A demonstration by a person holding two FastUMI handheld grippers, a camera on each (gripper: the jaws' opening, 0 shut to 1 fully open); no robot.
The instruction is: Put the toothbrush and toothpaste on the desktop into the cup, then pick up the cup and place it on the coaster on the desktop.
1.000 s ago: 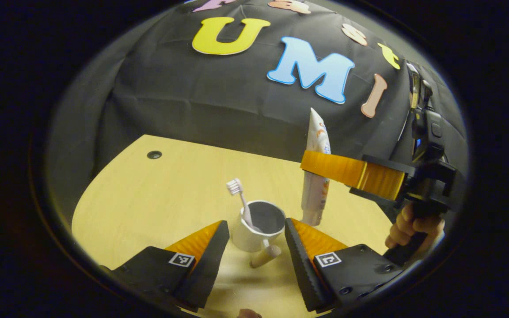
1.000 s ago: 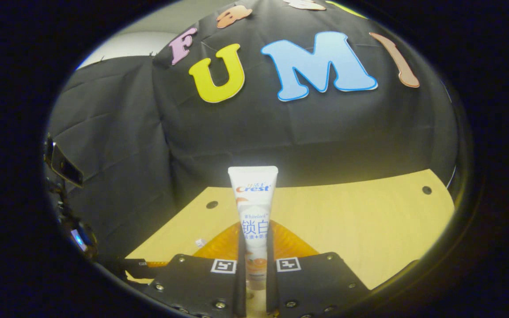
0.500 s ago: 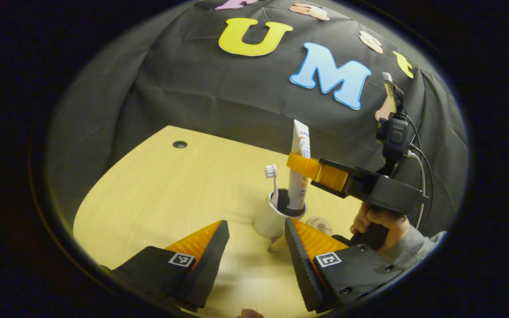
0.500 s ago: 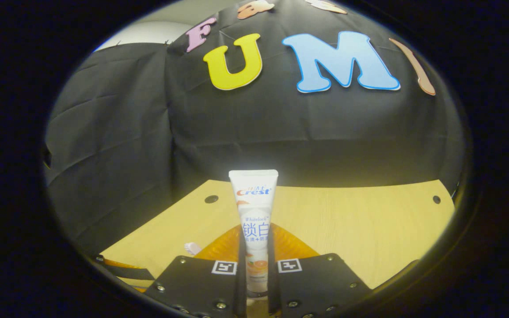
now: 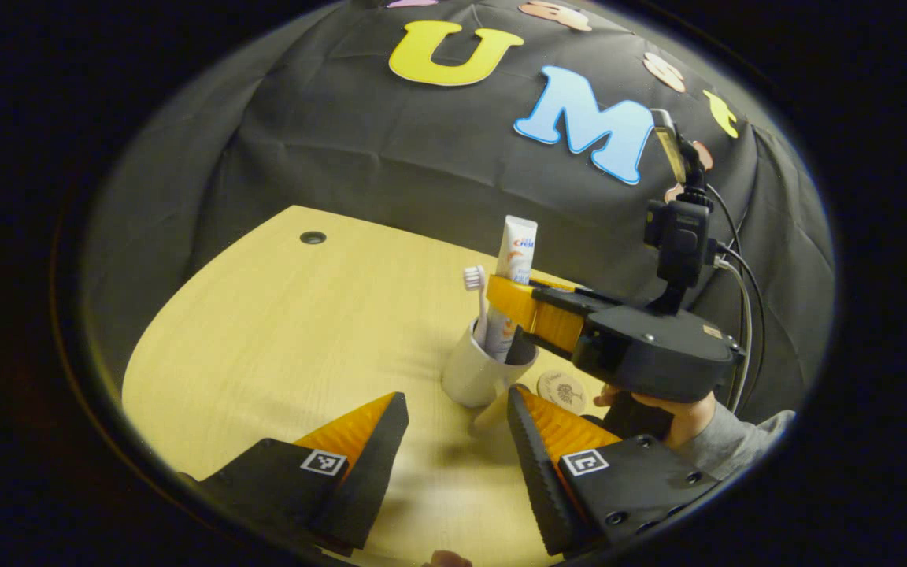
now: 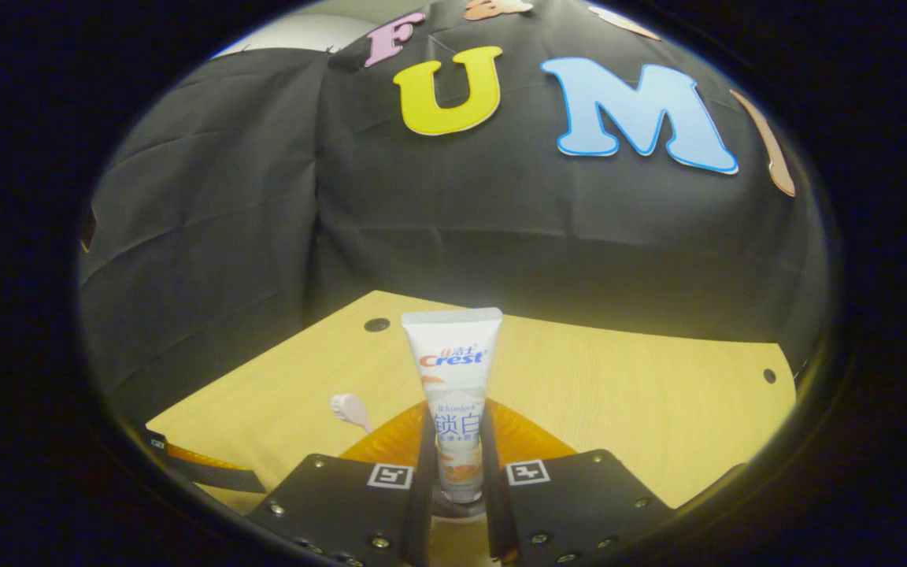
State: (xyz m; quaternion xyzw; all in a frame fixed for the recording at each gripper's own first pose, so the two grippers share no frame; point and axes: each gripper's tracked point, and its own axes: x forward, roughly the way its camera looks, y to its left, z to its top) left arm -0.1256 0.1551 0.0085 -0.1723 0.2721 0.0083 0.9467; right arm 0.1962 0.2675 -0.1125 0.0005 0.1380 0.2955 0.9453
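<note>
Brush [image 5: 475, 303] already stands in the cup [image 5: 475, 376], head up. Right gripper [image 6: 457, 480] pinches the paste [image 6: 453, 394] upright, its lower end inside the cup rim; not yet released. Left gripper [image 5: 453, 441] hangs near the cup, fingers spread, empty. Left to do: let go of the paste, lift the cup onto the coaster [image 5: 562, 390], just right of it. Left gripper view gives cup, coaster and desk [image 5: 280, 331] together; right gripper view gives the pinch close up, brush head at left.

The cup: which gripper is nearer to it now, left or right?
Right. The right gripper holds the toothpaste over the cup; the left gripper is open, short of it.
</note>
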